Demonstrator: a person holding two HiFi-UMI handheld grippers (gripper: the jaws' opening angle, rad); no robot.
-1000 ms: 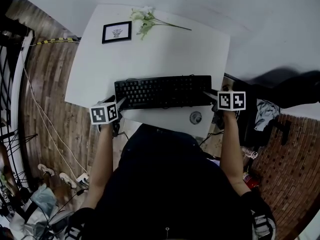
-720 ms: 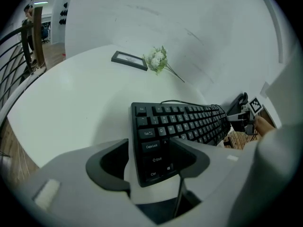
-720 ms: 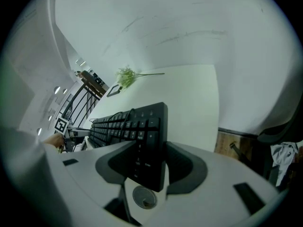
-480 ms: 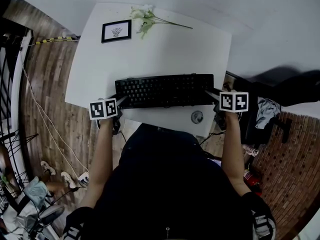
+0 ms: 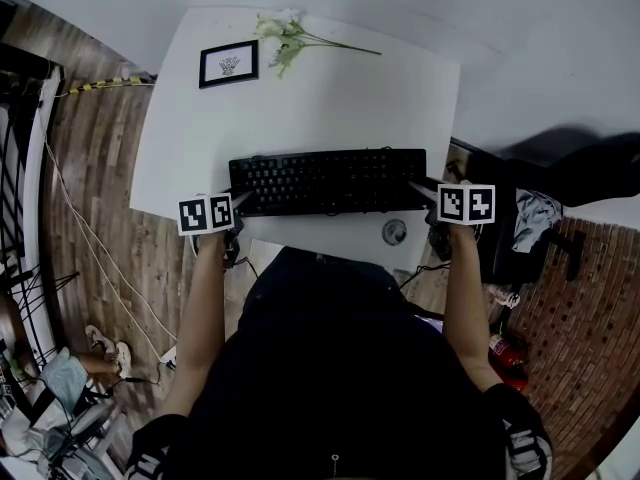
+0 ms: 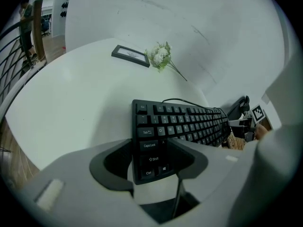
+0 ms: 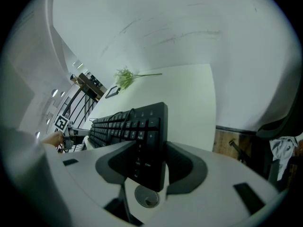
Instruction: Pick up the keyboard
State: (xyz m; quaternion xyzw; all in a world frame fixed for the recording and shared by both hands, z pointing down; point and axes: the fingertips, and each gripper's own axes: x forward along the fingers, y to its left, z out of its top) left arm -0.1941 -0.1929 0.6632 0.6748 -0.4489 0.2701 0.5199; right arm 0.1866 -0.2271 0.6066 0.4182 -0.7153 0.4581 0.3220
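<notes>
A black keyboard [image 5: 330,181] lies across the near part of the white table [image 5: 330,108]. My left gripper [image 5: 240,203] is at its left end. In the left gripper view the Ctrl and Shift corner of the keyboard [image 6: 184,122] sits between the jaws of the left gripper [image 6: 149,155]. These jaws have just been closing and both pads touch it. My right gripper [image 5: 418,190] is at the right end. There the number-pad end of the keyboard [image 7: 128,126] is pinched by the right gripper [image 7: 147,162]. Its cable runs off the back edge.
A framed picture [image 5: 228,65] and a sprig of white flowers [image 5: 285,40] lie at the table's far side. A round cable grommet [image 5: 394,232] sits in the tabletop near the right gripper. Wooden floor with cables lies to the left, and a dark chair [image 5: 600,178] stands at the right.
The left gripper's marker cube has turned a little at the keyboard's left end. The keyboard and the right gripper have kept their places.
</notes>
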